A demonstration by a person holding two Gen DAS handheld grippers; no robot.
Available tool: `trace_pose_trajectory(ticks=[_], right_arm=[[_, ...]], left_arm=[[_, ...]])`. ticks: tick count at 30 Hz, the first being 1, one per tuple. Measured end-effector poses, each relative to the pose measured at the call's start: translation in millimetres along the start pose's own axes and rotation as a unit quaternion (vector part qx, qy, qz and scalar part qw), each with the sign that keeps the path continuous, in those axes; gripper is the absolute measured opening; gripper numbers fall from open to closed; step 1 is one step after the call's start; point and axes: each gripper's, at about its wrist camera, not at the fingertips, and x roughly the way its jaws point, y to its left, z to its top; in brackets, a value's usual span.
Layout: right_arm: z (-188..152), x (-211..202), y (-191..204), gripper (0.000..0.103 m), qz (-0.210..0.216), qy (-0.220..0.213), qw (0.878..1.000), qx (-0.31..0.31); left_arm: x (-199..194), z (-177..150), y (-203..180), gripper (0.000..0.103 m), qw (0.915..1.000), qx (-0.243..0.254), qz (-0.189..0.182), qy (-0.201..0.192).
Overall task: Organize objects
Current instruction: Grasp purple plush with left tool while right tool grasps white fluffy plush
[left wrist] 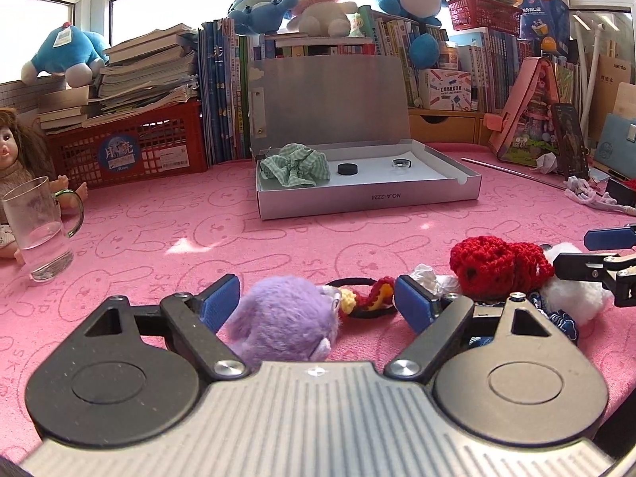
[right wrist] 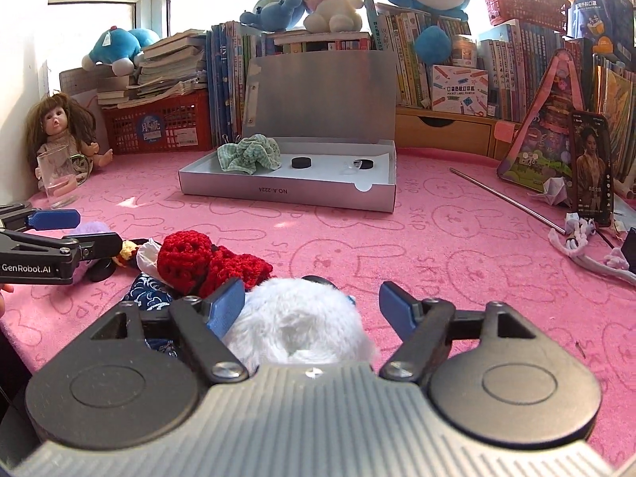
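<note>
Left tongs (left wrist: 318,298) spreading around fluffy purple plush toy (left wrist: 284,318), right tongs (right wrist: 312,306) (also spread) straddling fluffy white plush ball (right wrist: 302,326), pink bunny-print worktop (right wrist: 457,246) lying beneath

Open box (left wrist: 365,198) is sitting mid-mat, before the books (left wrist: 222,91); scrunchie (left wrist: 296,165) lying in its left end; glass (left wrist: 39,234) standing far left.

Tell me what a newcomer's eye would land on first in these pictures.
First, the heap of soft things on the pink rabbit-print cloth: a purple plush toy sits between the open left claw's blue pads, and a white fluffy toy between those of the open right claw, with a red crocheted piece beside it. Behind them lies an open grey box holding a green checked scrunchie.
</note>
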Motion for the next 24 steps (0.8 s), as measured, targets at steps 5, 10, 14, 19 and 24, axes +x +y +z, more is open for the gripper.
trace_pose_trajectory(ticks=[5, 10, 14, 19, 24], right_arm=[[-5, 0, -3, 0.086, 0.007, 0.004, 1.000, 0.025], [-10, 0, 1, 0.088, 0.017, 0.013, 0.999, 0.025], [-15, 1, 6, 0.090, 0.014, 0.017, 1.000, 0.015], [-18, 3, 6, 0.091, 0.011, 0.018, 1.000, 0.019], [-17, 5, 2, 0.091, 0.016, 0.022, 0.999, 0.030]], left_arm=[[6, -7, 8, 0.088, 0.9997, -0.017, 0.007, 0.018], [11, -12, 9, 0.088, 0.9994, -0.021, 0.010, 0.025], [14, -15, 11, 0.088, 0.9990, -0.028, 0.018, 0.031], [17, -19, 16, 0.087, 0.9984, -0.035, 0.021, 0.039], [18, -22, 20, 0.083, 0.9976, -0.049, 0.019, 0.045]])
